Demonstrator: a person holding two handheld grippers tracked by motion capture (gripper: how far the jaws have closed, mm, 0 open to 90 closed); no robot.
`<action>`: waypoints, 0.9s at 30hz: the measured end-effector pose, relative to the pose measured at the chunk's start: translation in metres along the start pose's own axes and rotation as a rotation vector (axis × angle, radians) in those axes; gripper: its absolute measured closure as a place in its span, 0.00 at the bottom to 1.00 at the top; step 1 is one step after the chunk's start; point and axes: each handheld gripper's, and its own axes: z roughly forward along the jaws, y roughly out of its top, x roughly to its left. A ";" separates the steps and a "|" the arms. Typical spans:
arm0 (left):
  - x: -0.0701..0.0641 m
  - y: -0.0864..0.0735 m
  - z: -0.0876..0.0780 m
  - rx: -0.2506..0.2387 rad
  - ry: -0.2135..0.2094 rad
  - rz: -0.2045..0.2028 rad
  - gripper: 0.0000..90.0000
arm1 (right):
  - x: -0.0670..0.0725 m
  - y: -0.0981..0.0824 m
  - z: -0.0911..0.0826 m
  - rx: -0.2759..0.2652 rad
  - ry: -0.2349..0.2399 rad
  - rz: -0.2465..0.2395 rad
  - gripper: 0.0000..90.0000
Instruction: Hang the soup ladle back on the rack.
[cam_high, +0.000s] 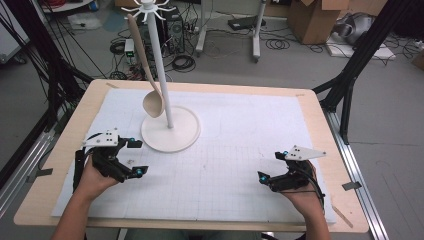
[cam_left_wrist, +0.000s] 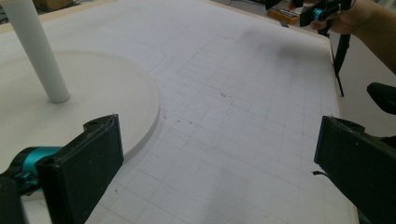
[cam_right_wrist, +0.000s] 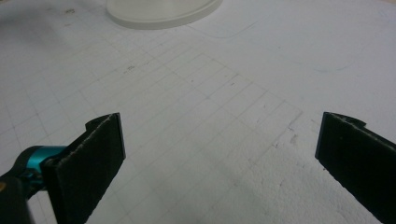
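A white stand with a round base (cam_high: 171, 133) and a tall pole (cam_high: 159, 60) sits left of centre on the white mat. A beige wooden spoon (cam_high: 145, 70) hangs from a hook at the top, its bowl low beside the pole. My left gripper (cam_high: 137, 157) rests open on the mat just left of the base, nothing between its jaws. The base (cam_left_wrist: 93, 93) and pole (cam_left_wrist: 39, 51) fill the left of the left gripper view. My right gripper (cam_high: 272, 167) lies open on the mat at the front right, holding nothing. The base's edge (cam_right_wrist: 163, 11) shows far off.
The white gridded mat (cam_high: 235, 135) covers a wooden table (cam_high: 70, 125). Black frame legs (cam_high: 350, 75) stand at both sides. Cables, boxes and a white stand's legs lie on the floor beyond the table. The other hand and gripper (cam_left_wrist: 327, 14) show far off in the left gripper view.
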 end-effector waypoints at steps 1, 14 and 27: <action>-0.001 0.001 0.000 -0.003 -0.002 0.006 0.02 | 0.000 0.000 0.000 -0.001 0.000 -0.002 0.00; -0.004 0.005 0.002 0.014 -0.015 0.035 0.02 | 0.003 0.000 0.000 0.009 -0.009 -0.011 0.00; -0.005 0.006 0.004 0.033 0.000 0.030 0.02 | 0.003 0.000 0.001 0.012 -0.006 -0.009 0.00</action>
